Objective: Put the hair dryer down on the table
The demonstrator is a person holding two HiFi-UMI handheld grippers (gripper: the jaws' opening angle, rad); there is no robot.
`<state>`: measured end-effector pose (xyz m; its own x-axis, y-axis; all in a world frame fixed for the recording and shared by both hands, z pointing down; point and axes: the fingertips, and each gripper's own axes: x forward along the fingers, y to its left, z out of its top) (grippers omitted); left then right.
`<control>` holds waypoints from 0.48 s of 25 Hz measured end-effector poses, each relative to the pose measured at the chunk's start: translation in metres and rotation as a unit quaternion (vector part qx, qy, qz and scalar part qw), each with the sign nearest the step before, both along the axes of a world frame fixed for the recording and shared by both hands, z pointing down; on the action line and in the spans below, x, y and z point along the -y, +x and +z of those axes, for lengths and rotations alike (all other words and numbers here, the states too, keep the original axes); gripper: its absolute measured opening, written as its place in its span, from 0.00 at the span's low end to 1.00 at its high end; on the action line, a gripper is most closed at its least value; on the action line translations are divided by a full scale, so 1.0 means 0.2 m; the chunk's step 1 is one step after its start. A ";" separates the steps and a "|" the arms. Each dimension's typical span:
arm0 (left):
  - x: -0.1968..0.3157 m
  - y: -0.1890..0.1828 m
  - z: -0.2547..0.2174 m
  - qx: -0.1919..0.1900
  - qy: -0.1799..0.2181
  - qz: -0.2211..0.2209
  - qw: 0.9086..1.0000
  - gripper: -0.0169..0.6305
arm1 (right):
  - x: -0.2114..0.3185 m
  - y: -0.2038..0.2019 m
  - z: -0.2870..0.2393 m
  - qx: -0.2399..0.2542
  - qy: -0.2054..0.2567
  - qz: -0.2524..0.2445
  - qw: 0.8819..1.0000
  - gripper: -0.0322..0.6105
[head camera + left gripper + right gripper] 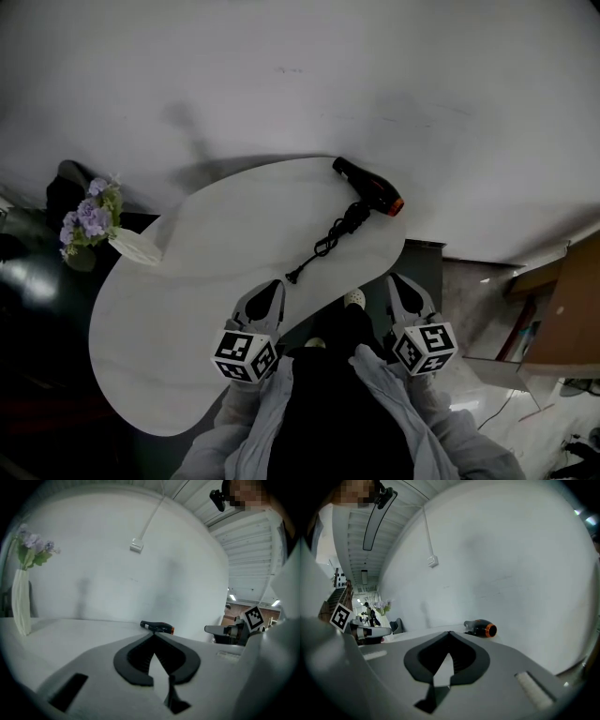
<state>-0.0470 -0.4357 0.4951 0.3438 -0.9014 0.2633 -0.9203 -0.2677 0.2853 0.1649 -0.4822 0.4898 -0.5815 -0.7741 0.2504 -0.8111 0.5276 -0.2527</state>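
Hair dryer (371,191) untouched (hand-held grippers (270,289) (401,284) closed)

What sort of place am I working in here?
Probably a staged home-like corner in a large hall: white table against a plain wall, hair dryer and vase of flowers on it, ribbed ceiling overhead.

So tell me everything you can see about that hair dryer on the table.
The hair dryer is black and looks like glossy plastic, with an orange ring round one end. It lies on its side at the far edge of the white table, close to the wall. Its black cord runs loosely bundled toward the near edge, ending in a plug on the tabletop. Only the table touches it.
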 end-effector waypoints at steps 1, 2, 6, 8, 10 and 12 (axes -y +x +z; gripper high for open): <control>-0.01 -0.01 0.01 -0.001 -0.001 -0.003 1.000 0.03 | -0.01 -0.01 0.00 -0.002 0.001 -0.002 1.000 0.07; -0.02 -0.01 0.01 -0.002 -0.002 -0.005 1.000 0.03 | -0.02 -0.01 0.00 -0.005 0.003 -0.003 1.000 0.07; -0.04 -0.03 0.04 -0.004 -0.006 -0.014 1.000 0.03 | -0.02 0.00 -0.01 -0.016 0.007 -0.003 1.000 0.07; -0.05 -0.02 0.05 -0.003 -0.008 -0.015 1.000 0.03 | -0.01 0.01 -0.01 -0.019 0.008 -0.002 1.000 0.07; -0.05 -0.01 0.05 0.000 -0.010 -0.013 1.000 0.03 | 0.00 0.01 -0.03 -0.020 0.011 -0.003 1.000 0.07; -0.04 -0.01 0.05 0.003 -0.012 -0.012 1.000 0.03 | 0.01 0.00 -0.04 -0.021 0.014 -0.006 1.000 0.07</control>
